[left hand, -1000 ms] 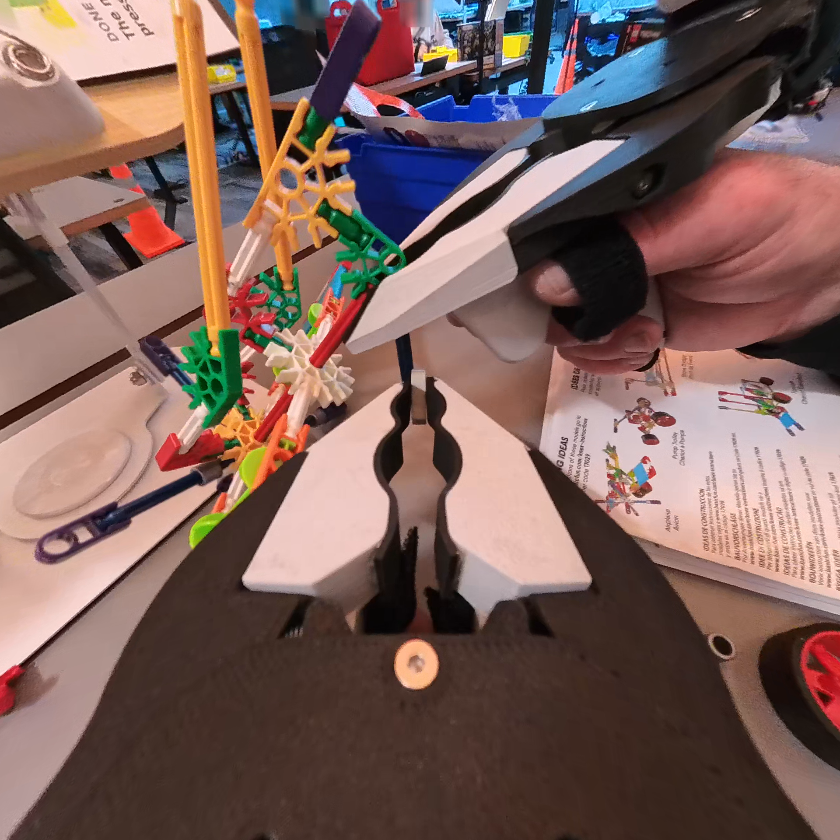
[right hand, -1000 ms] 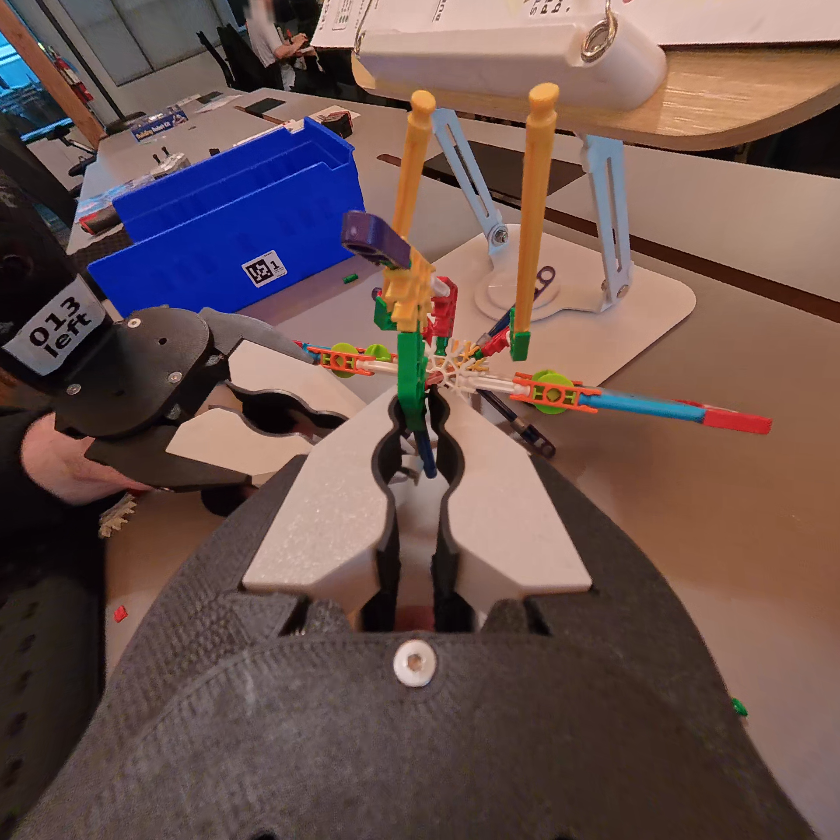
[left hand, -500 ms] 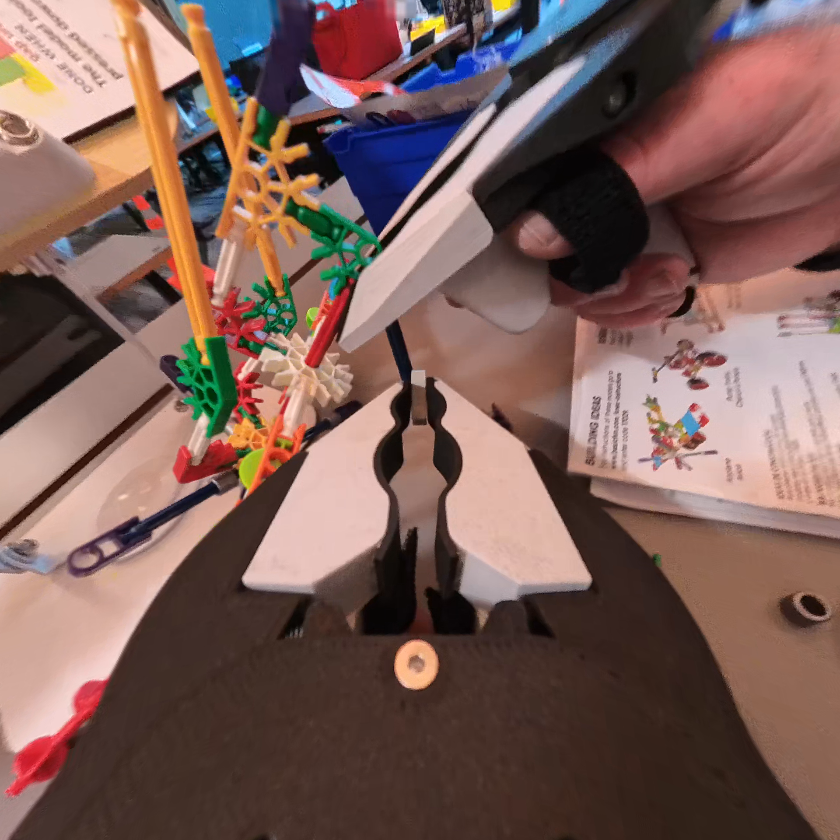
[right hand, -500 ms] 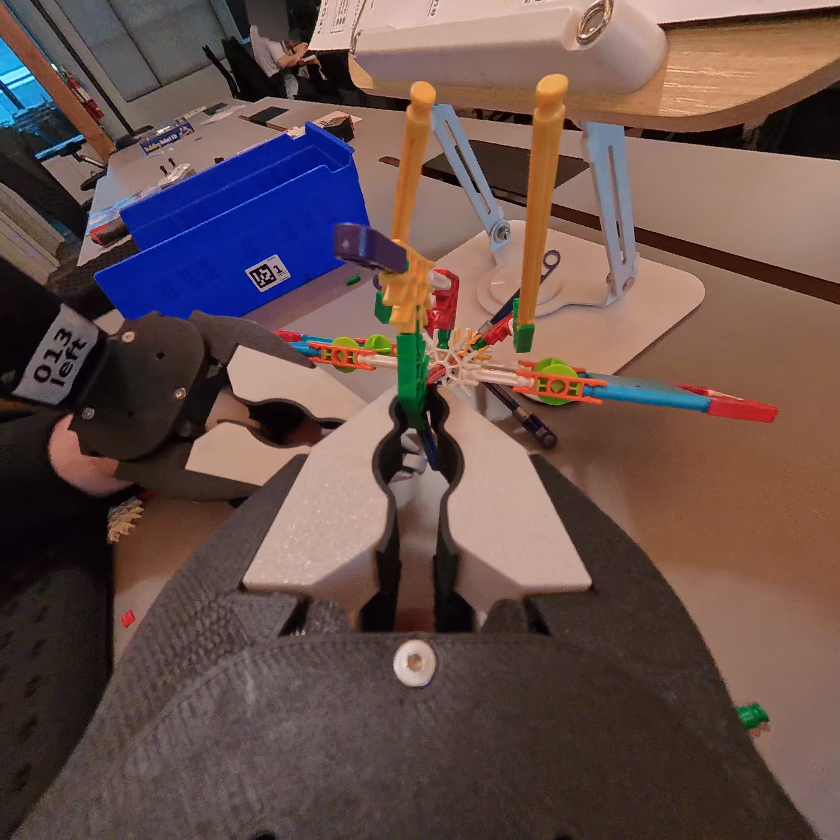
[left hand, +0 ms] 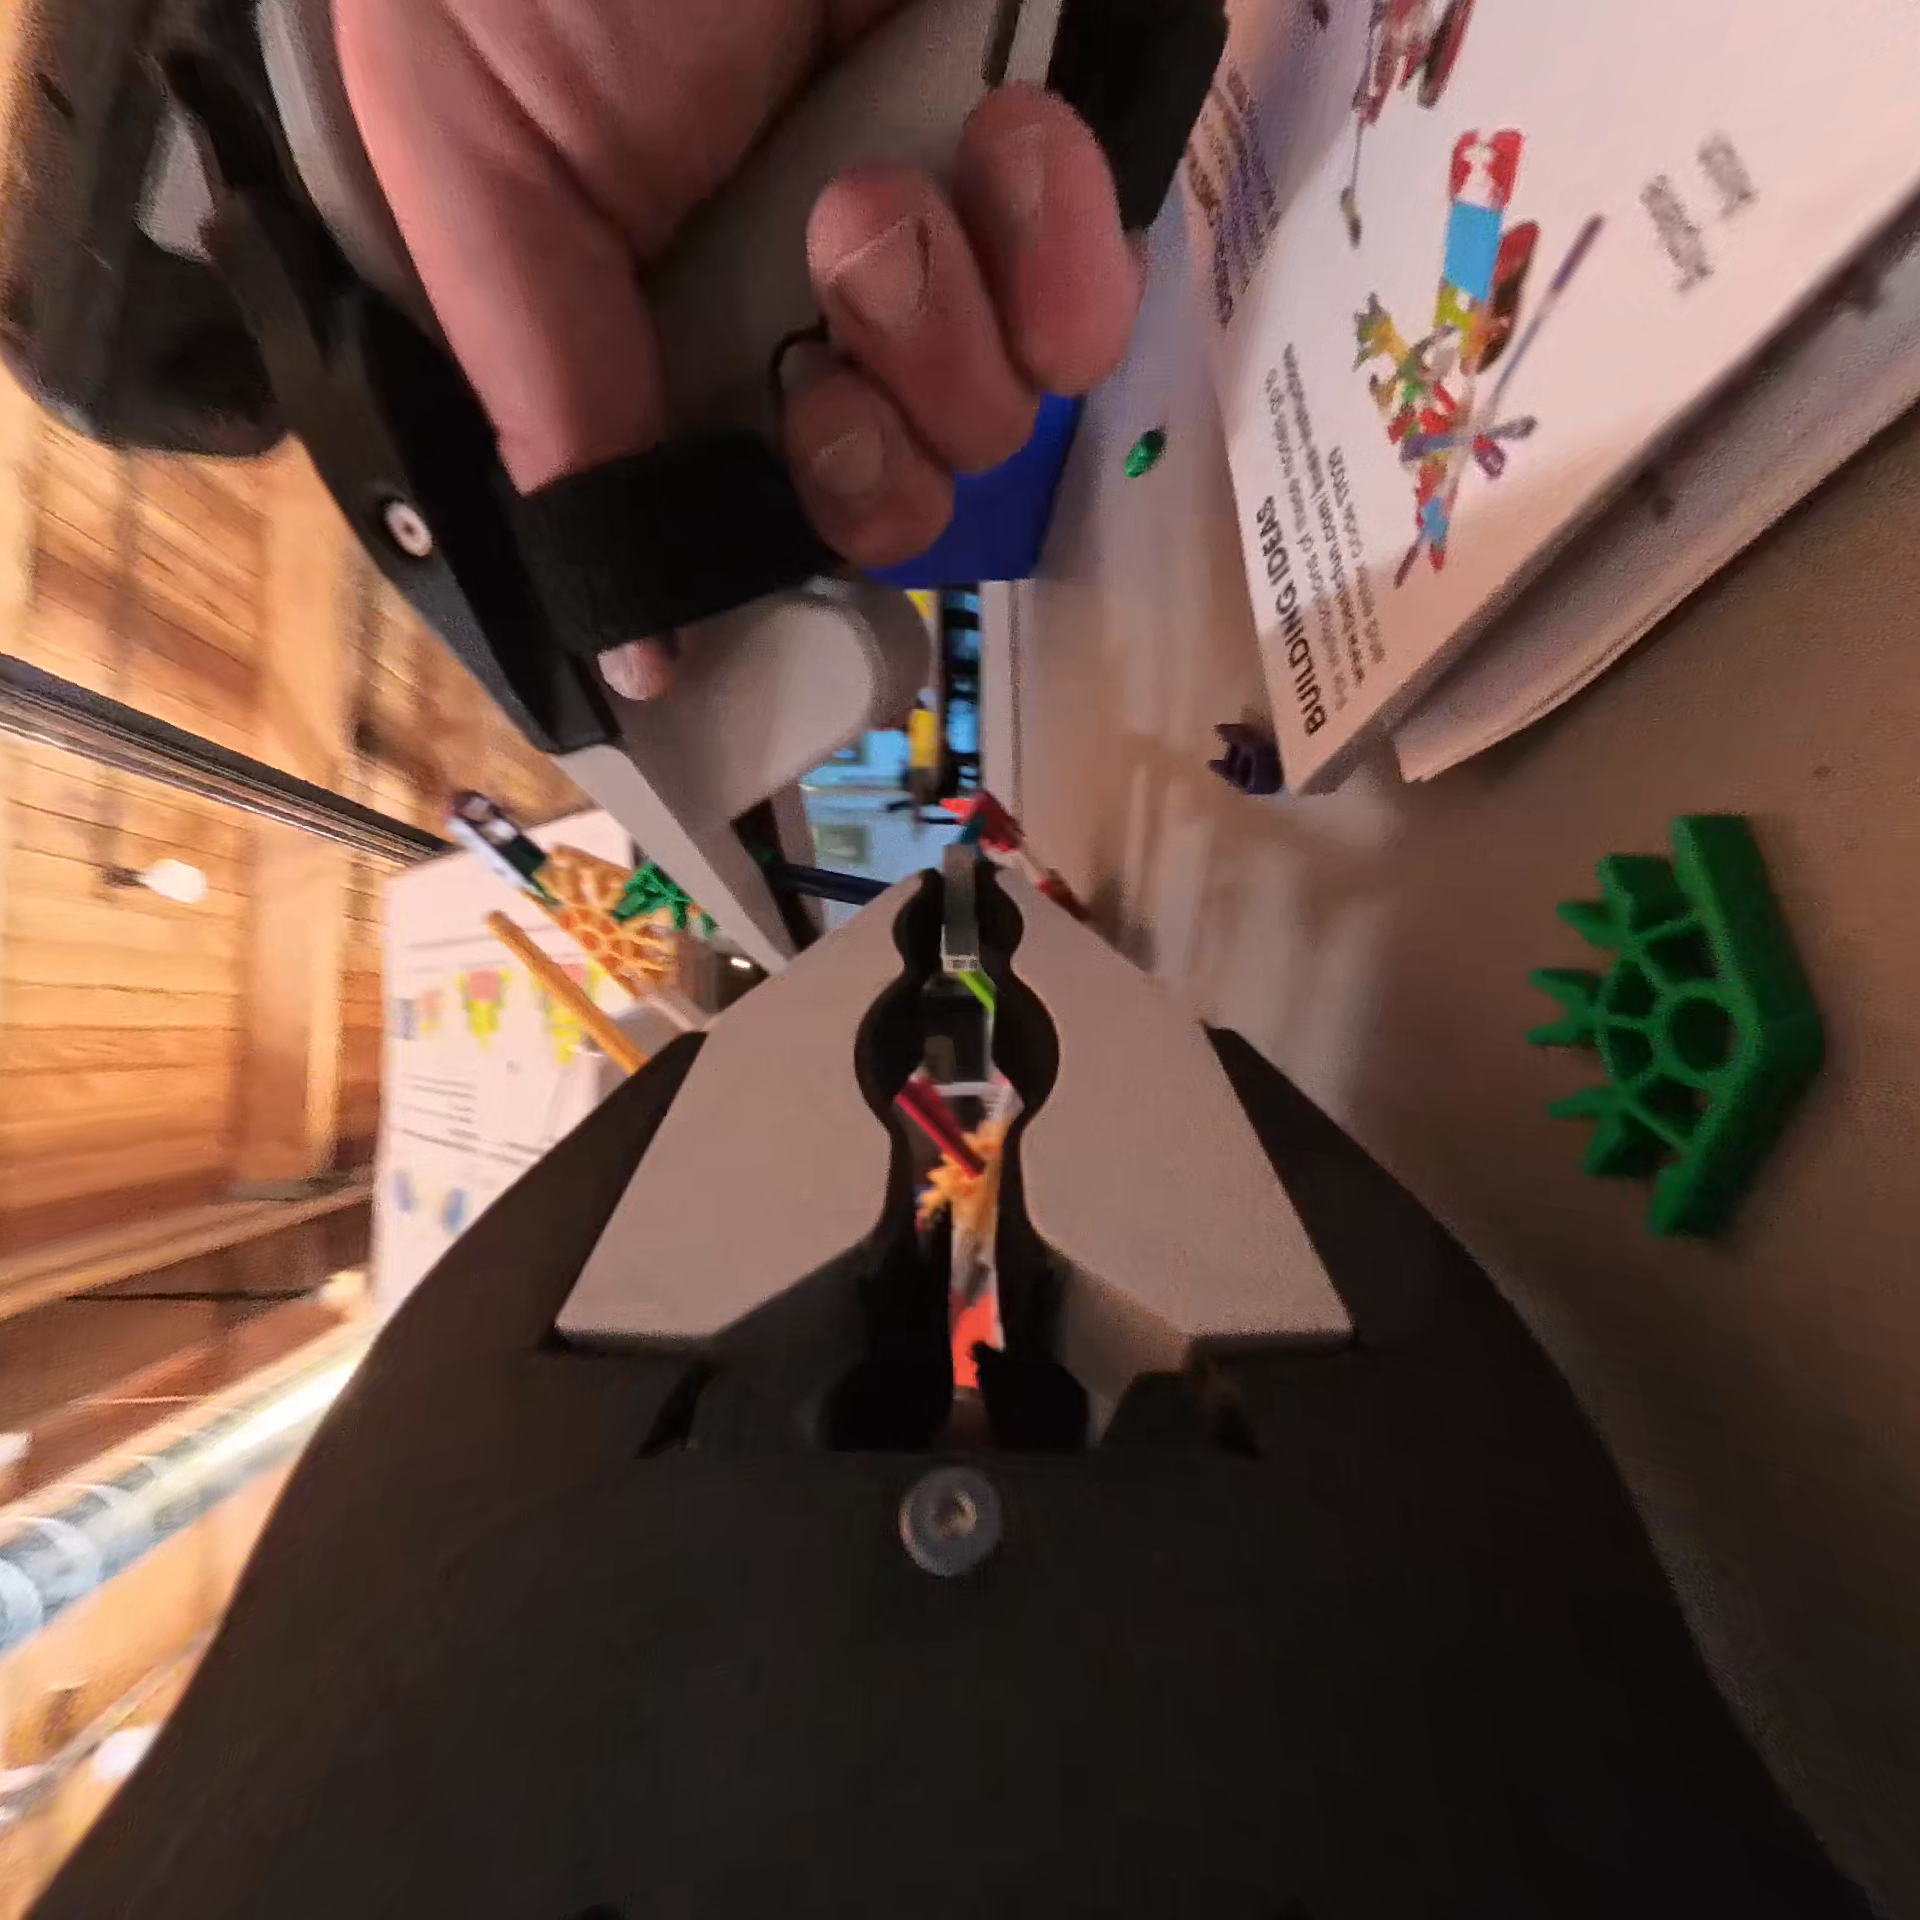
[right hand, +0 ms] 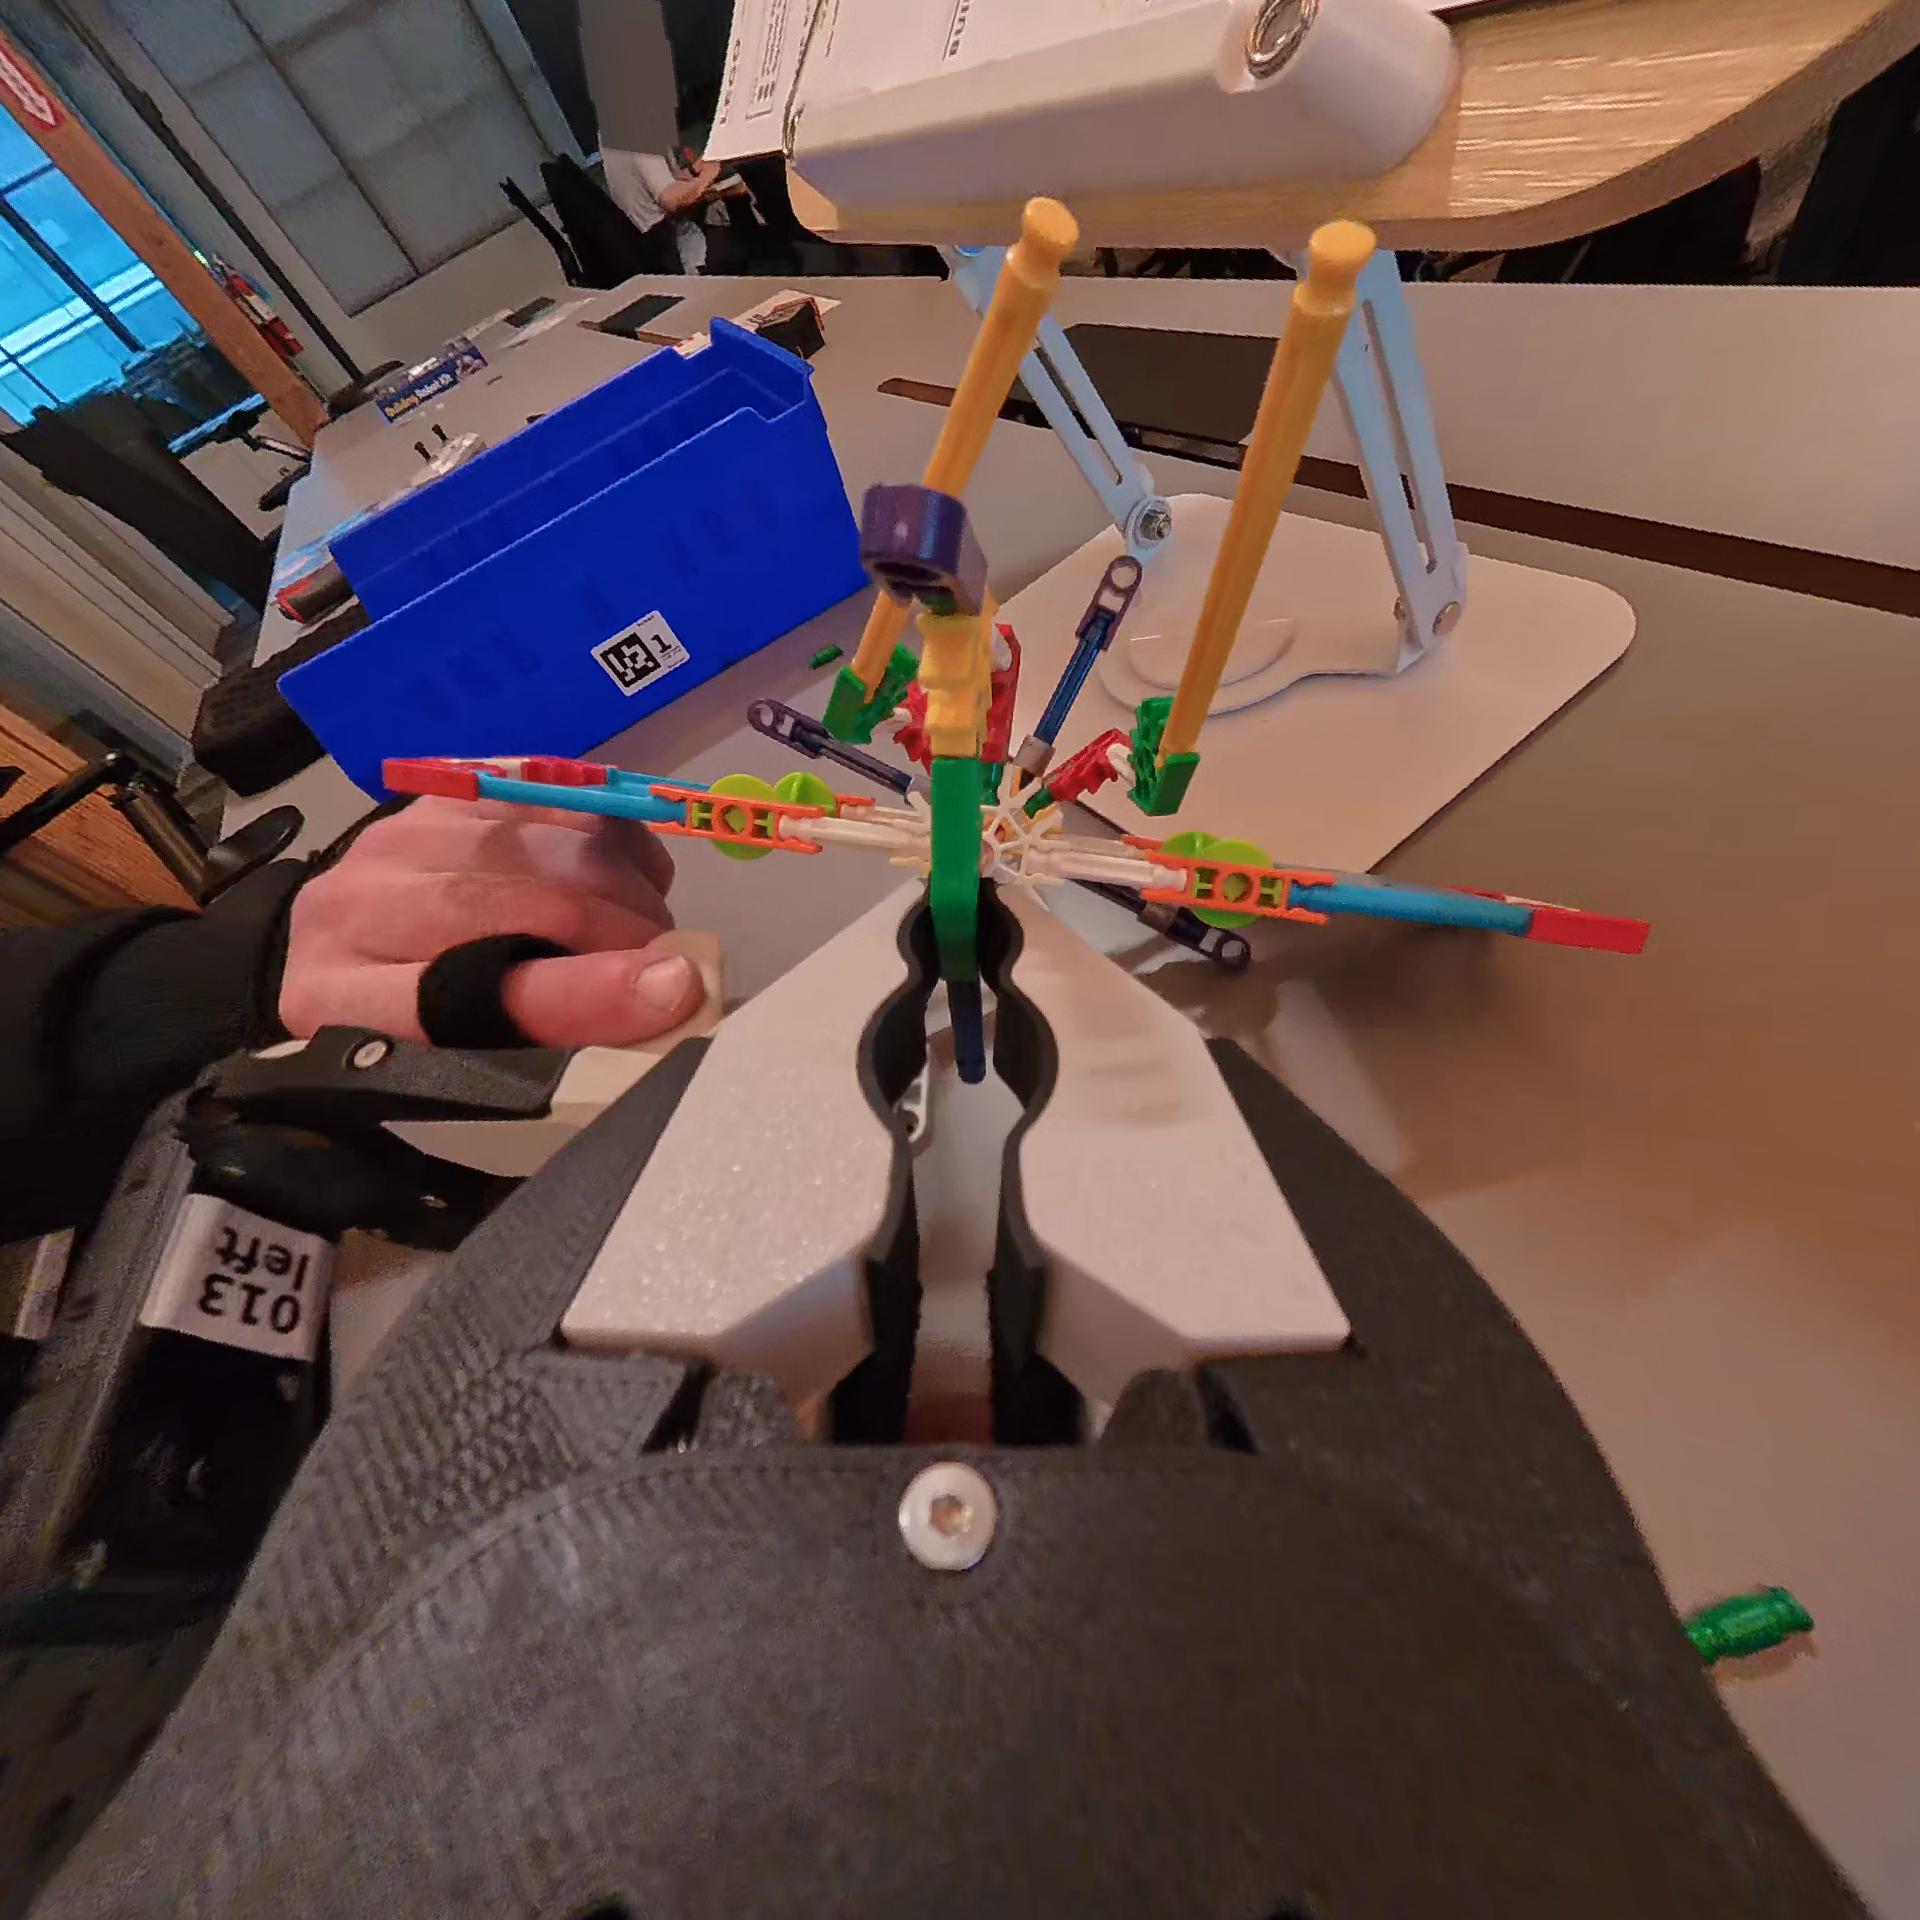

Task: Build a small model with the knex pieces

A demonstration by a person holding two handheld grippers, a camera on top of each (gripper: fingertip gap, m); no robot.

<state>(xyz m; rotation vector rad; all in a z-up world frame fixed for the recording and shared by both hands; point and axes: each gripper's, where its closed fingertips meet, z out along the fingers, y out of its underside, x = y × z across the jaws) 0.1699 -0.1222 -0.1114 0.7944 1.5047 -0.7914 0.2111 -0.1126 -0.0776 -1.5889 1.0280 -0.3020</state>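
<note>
- Right wrist view, frame centre: your right gripper [right hand: 956,935] clenches the toy model's green connector [right hand: 954,852].
- Your left gripper [left hand: 956,914] pinches a small grey piece [left hand: 958,920], seemingly; blurred.

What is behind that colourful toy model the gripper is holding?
Behind the rod-and-connector model, a blue bin stands to the left and a white stand's flat base lies to the right. The model's rods cover part of the base; the bin's inside is not visible.
</note>
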